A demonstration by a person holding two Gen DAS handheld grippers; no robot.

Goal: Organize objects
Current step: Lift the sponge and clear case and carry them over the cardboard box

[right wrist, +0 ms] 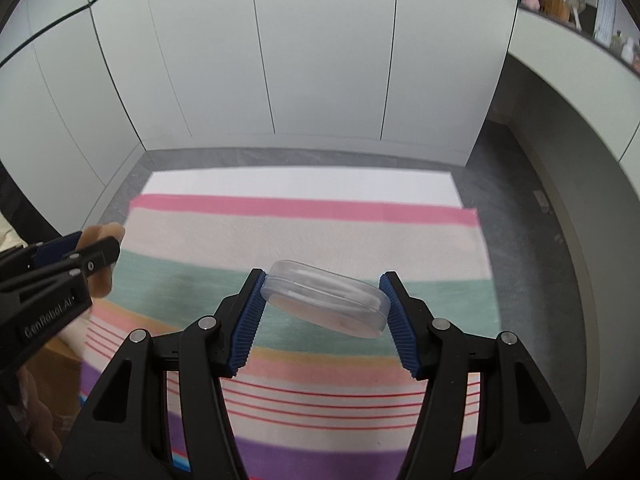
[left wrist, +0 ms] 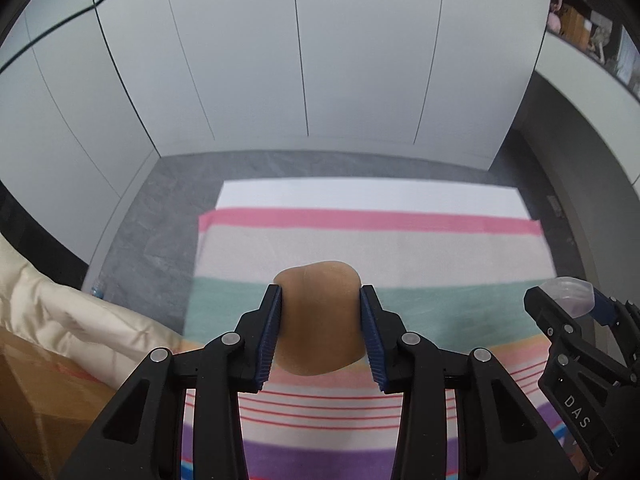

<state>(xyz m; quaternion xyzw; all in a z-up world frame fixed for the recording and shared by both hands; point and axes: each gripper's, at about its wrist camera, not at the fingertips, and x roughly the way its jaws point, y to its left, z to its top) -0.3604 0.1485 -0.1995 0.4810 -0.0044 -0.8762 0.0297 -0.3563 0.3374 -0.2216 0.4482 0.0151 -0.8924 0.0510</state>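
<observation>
a tan, rounded soft pad [left wrist: 318, 326] is held up at the centre of the left wrist view. a clear, flat oval case [right wrist: 326, 298] is seen tilted at the centre of the right wrist view.

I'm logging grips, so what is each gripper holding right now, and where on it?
Left gripper: tan rounded pad, pinched at its two sides. Right gripper: clear plastic case, clamped at opposite ends, tilted.

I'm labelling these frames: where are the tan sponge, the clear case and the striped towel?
tan sponge [left wrist: 318, 320], left wrist view, its middle.
clear case [right wrist: 326, 300], right wrist view, its lid.
striped towel [right wrist: 304, 236], right wrist view, beige stripe.
</observation>
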